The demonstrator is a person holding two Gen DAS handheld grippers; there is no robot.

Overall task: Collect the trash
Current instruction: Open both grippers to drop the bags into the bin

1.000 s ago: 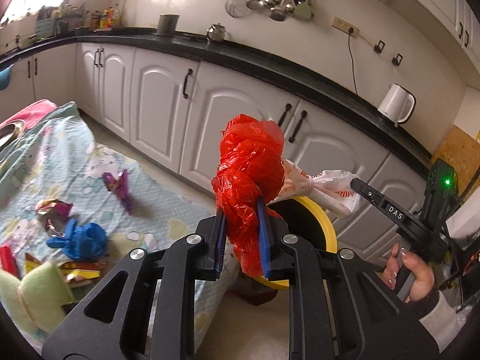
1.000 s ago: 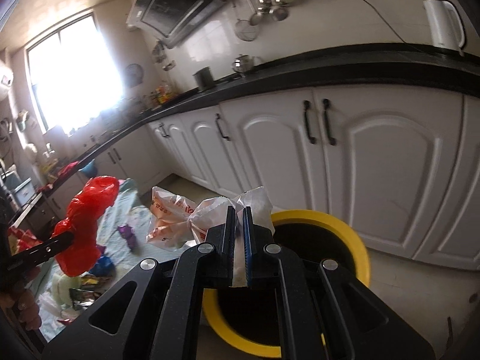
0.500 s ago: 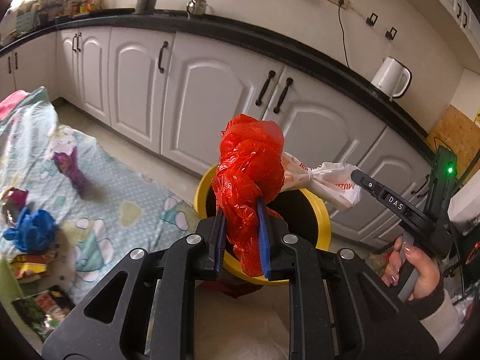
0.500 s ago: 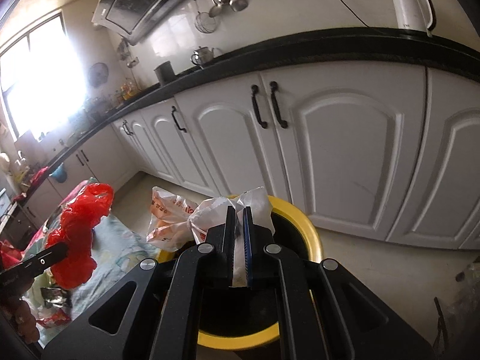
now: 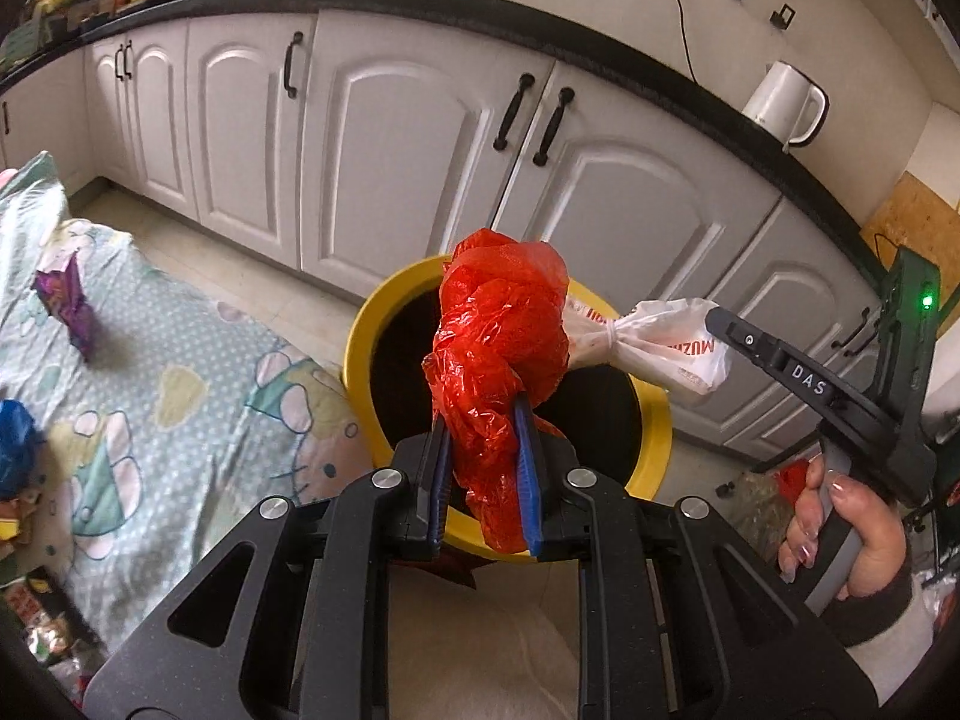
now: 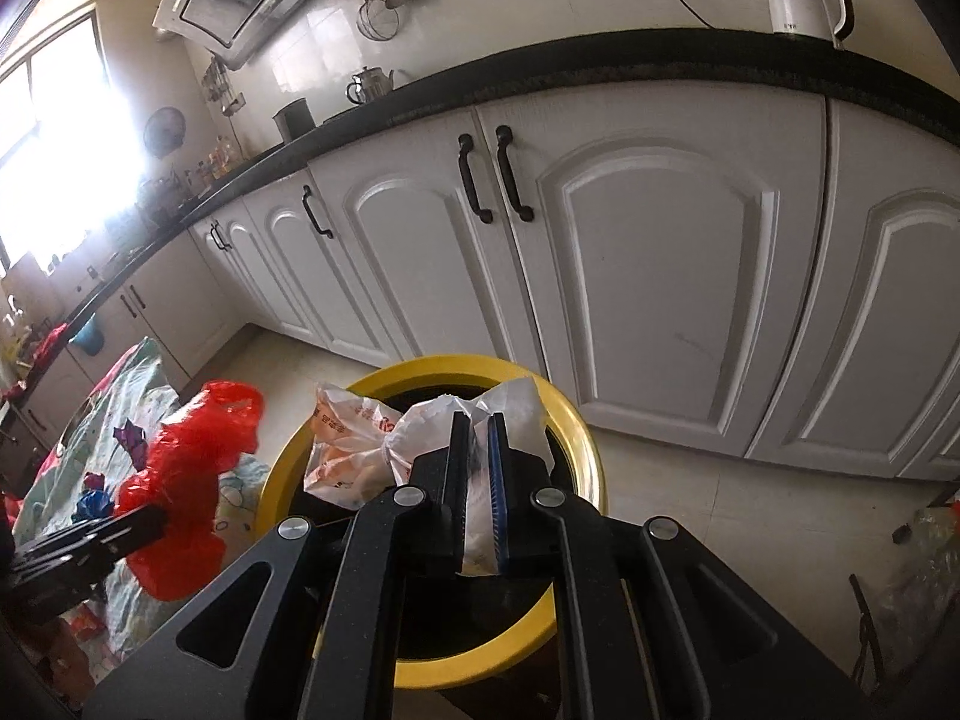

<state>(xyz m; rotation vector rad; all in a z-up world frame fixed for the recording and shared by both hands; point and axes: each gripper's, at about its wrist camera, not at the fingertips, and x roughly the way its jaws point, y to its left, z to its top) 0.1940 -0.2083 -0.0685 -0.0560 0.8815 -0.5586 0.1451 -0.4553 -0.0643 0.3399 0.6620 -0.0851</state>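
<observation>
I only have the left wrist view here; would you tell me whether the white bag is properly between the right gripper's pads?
Observer: Yes, the right gripper has the white bag between its pads, and its jaws are opening.
Operator: Is that bag above the bin?
Observer: It hangs over the mouth of the yellow bin.
Operator: And my red bag?
Observer: From the right wrist view, the red bag appears left of the rim, not over the opening.

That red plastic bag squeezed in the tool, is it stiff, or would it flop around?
Probably floppy: the red bag is crumpled and bulges around the left tool. Likely light, since a narrow pinch holds it. It may slip, being glossy film.
</observation>
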